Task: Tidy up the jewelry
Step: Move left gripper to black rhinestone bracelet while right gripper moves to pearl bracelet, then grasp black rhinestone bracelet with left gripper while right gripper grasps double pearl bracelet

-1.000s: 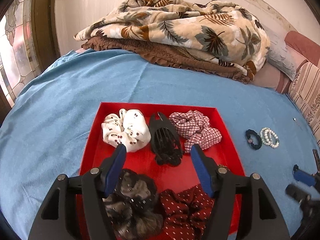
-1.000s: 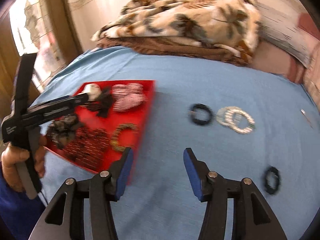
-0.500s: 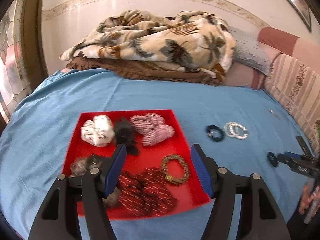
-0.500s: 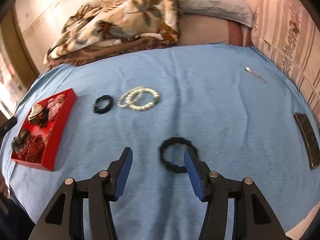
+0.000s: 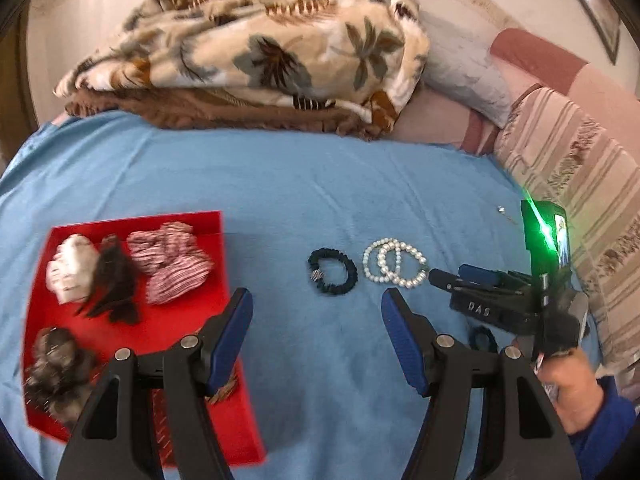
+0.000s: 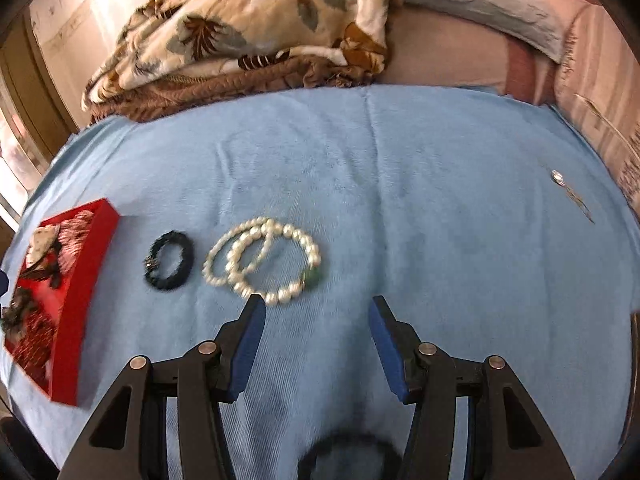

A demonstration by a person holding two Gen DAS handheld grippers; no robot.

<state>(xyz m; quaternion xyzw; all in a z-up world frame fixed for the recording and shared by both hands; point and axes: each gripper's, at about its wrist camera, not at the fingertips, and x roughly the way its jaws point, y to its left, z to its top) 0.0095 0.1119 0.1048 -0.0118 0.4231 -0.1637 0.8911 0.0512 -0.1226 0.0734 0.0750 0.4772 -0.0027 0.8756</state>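
Note:
A red tray (image 5: 224, 236) (image 6: 86, 276) with several scrunchies and a black hair clip lies at the left on the blue bedspread. A dark scrunchie (image 5: 333, 271) (image 6: 170, 260) and two pearl bracelets (image 5: 394, 263) (image 6: 262, 260) lie on the spread right of it. Another black ring (image 6: 348, 454) (image 5: 482, 338) lies under my right gripper, partly hidden. My left gripper (image 5: 316, 316) is open and empty above the spread. My right gripper (image 6: 316, 322) is open and empty, just short of the pearls; it also shows in the left wrist view (image 5: 444, 276).
Folded leaf-print and brown blankets (image 5: 256, 52) (image 6: 248, 28) and a pillow (image 6: 480, 4) lie at the far end. A striped cushion (image 5: 580, 184) runs along the right. A small silver pin (image 6: 572, 194) lies on the spread at the right.
My left gripper has swung right, away from the tray, toward the loose jewelry. My right gripper has moved forward over the black ring, closer to the pearl bracelets.

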